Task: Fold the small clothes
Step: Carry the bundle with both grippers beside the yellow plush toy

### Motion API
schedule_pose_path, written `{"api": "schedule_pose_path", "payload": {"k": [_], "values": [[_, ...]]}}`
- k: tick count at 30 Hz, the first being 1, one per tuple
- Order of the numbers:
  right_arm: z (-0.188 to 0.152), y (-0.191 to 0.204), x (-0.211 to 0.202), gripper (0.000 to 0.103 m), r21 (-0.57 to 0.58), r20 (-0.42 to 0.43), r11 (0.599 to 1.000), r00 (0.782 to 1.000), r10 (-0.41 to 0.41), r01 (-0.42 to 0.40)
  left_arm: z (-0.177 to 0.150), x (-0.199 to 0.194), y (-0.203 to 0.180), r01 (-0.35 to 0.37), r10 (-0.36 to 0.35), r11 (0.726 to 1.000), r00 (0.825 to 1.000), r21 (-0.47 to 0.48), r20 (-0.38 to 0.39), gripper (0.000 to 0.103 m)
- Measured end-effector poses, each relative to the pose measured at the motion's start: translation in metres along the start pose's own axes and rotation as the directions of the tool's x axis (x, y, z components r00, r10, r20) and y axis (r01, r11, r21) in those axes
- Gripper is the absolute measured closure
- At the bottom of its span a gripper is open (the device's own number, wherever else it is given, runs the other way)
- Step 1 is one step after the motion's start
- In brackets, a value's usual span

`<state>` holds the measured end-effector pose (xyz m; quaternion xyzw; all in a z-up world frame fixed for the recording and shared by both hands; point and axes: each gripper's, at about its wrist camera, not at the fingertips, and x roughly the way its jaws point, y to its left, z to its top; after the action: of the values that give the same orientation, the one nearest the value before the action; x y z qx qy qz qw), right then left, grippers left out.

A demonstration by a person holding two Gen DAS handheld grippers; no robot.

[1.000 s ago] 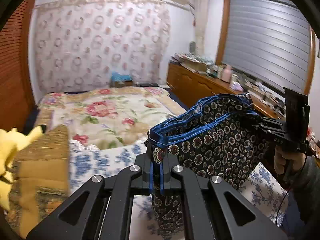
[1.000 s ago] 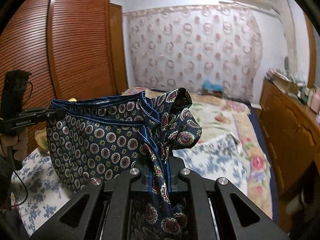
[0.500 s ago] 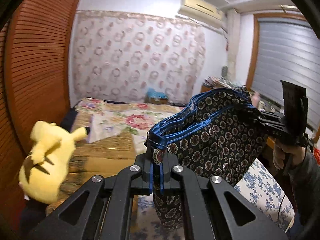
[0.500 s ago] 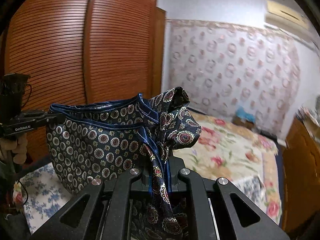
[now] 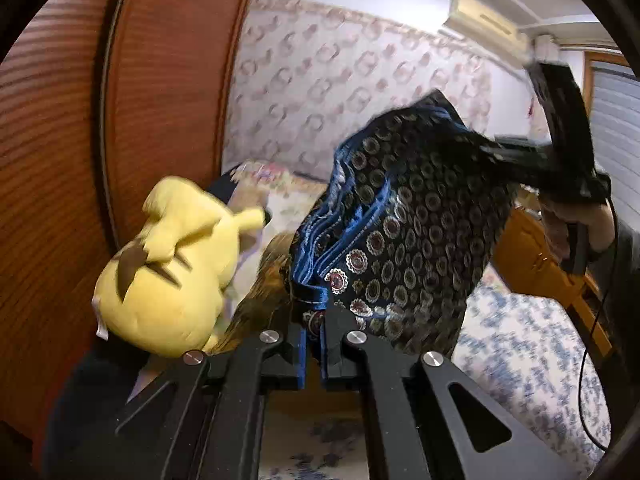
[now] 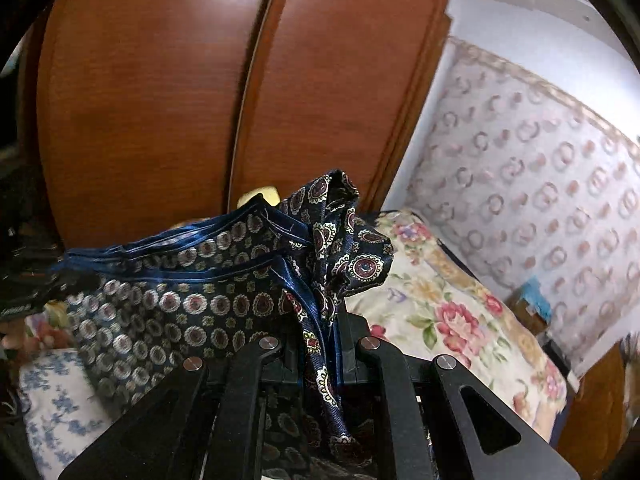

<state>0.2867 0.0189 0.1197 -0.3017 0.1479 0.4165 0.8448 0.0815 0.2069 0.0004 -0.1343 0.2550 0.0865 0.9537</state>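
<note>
step: carrying the patterned shorts (image 5: pixel 404 216) in the air, stretched between both grippers
left gripper (image 5: pixel 314 344): clamped tight on waistband corner
right gripper (image 6: pixel 320 332): pinching the opposite bunched corner
next: probably lowering it flat onto the bed (image 6: pixel 452 312) for folding

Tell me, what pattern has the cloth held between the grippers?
Dark navy cloth with round medallions and blue trim; the right wrist view shows it best.
</note>
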Motion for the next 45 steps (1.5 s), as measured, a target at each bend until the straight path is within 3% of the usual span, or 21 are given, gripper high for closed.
{"api": "schedule_pose_path", "payload": {"k": [7, 13, 15, 18, 20, 23, 27, 29, 33, 35, 37, 40, 45], "values": [[-0.01, 0.01, 0.071, 0.093, -0.039, -0.052, 0.999, 0.998, -0.026, 0.024, -0.018, 0.011, 0.022, -0.004, 0.003, 1.0, 0.999, -0.024, -0.051, 0.098], [-0.001, 0.02, 0.102, 0.091, -0.058, -0.06, 0.997, 0.997, -0.05, 0.046, -0.029, 0.012, 0.025, -0.01, 0.007, 0.999, 0.998, -0.051, -0.07, 0.098], [0.0, 0.039, 0.092, 0.087, -0.056, -0.079, 0.997, 0.995, -0.054, 0.05, -0.031, 0.012, 0.027, -0.016, 0.012, 0.998, 0.997, -0.057, -0.075, 0.098], [0.003, 0.035, 0.088, 0.073, -0.031, -0.085, 0.998, 0.995, -0.058, 0.056, -0.031, 0.009, 0.026, -0.02, 0.017, 0.998, 0.997, -0.053, -0.072, 0.098], [0.005, 0.031, 0.09, 0.057, -0.011, -0.105, 0.998, 0.992, -0.069, 0.068, -0.03, 0.007, 0.024, -0.019, 0.015, 0.999, 0.997, -0.049, -0.07, 0.098], [0.009, 0.024, 0.093, 0.057, 0.054, -0.13, 0.996, 0.99, -0.062, 0.069, -0.028, 0.002, 0.022, -0.024, 0.021, 0.999, 0.997, -0.044, -0.069, 0.098], [0.002, 0.022, 0.059, 0.057, 0.107, -0.084, 0.994, 0.996, -0.023, 0.032, -0.026, -0.004, 0.015, -0.021, 0.021, 1.0, 0.996, 0.0, -0.087, 0.097], [-0.007, 0.023, 0.048, 0.057, 0.125, -0.082, 0.992, 0.997, 0.001, 0.009, -0.025, -0.011, 0.013, -0.01, 0.011, 1.0, 0.997, 0.007, -0.072, 0.09], [-0.027, 0.024, 0.026, 0.057, 0.16, -0.079, 0.987, 0.997, 0.018, -0.005, -0.021, -0.025, 0.005, 0.008, -0.007, 1.0, 0.999, 0.023, -0.042, 0.062], [-0.032, 0.023, 0.018, 0.056, 0.168, -0.086, 0.986, 0.996, 0.007, 0.008, -0.02, -0.031, 0.0, 0.022, -0.021, 0.999, 0.999, 0.029, -0.034, 0.058], [-0.034, 0.021, 0.007, 0.049, 0.183, -0.089, 0.983, 0.996, -0.003, 0.019, -0.019, -0.035, -0.005, 0.028, -0.027, 0.999, 0.999, 0.037, -0.035, 0.04], [-0.032, 0.021, -0.004, 0.041, 0.2, -0.068, 0.979, 0.998, -0.018, 0.031, -0.02, -0.041, -0.014, 0.029, -0.028, 0.998, 0.999, 0.054, -0.02, 0.028], [-0.042, 0.028, -0.03, 0.039, 0.239, -0.049, 0.97, 0.998, -0.037, 0.048, -0.021, -0.049, -0.031, 0.039, -0.039, 0.995, 0.999, 0.092, -0.009, 0.022]]}}
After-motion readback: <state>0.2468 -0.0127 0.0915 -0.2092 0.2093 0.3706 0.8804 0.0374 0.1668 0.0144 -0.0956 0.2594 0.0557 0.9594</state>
